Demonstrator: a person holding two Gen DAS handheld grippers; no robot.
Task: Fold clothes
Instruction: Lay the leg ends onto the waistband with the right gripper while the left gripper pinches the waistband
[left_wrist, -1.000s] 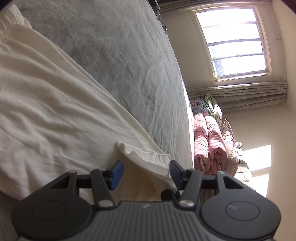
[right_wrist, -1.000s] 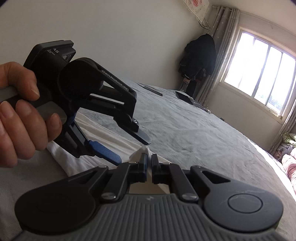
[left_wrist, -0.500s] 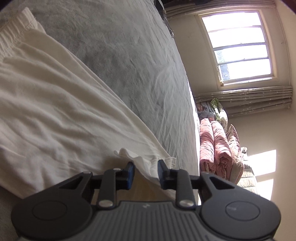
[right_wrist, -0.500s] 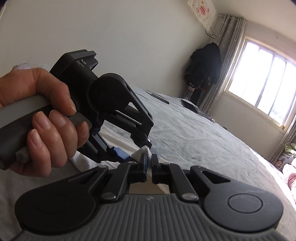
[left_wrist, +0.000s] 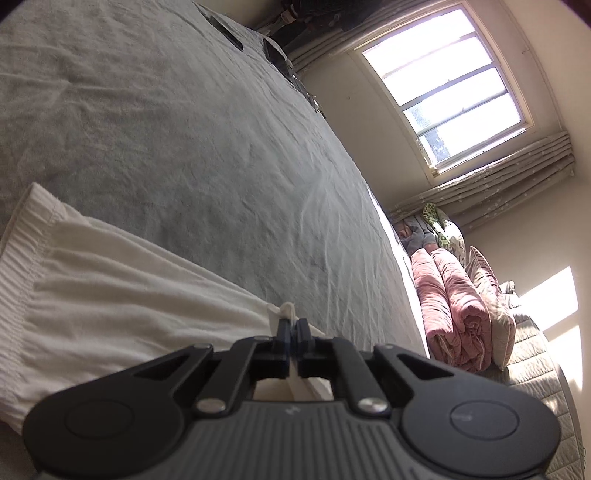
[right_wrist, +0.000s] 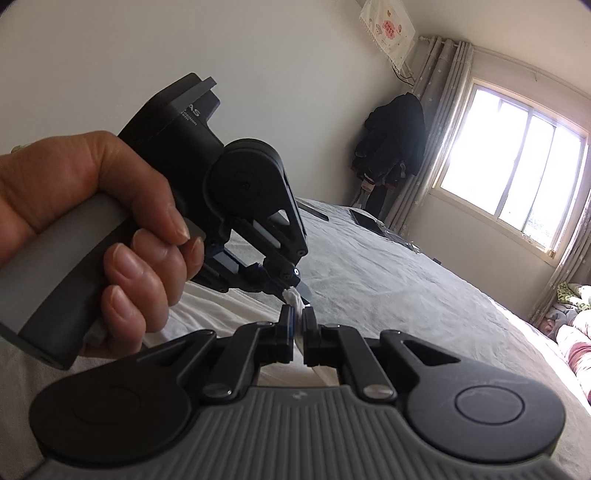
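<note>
A cream garment (left_wrist: 110, 314) with a ribbed elastic band (left_wrist: 22, 258) lies on the grey bed (left_wrist: 184, 147). In the left wrist view my left gripper (left_wrist: 293, 326) is shut on a bunched corner of the garment, and a small tuft sticks out past the tips. My right gripper (right_wrist: 297, 317) is shut on the same cream corner (right_wrist: 295, 297). In the right wrist view a hand (right_wrist: 92, 221) holds the left gripper (right_wrist: 291, 286) just beyond and above the right gripper's tips, nearly touching. The garment (right_wrist: 221, 310) trails away below both.
The grey bed sheet (right_wrist: 406, 295) stretches far toward a window (right_wrist: 517, 166). Dark flat objects (left_wrist: 225, 31) lie near the bed's far edge. Rolled pink quilts (left_wrist: 450, 306) are piled beyond the bed's side. Dark clothes (right_wrist: 391, 136) hang in the corner.
The left gripper's jaws have gone from wide apart to shut on the garment's corner. The left gripper has lifted, rolled, and come close to the right gripper.
</note>
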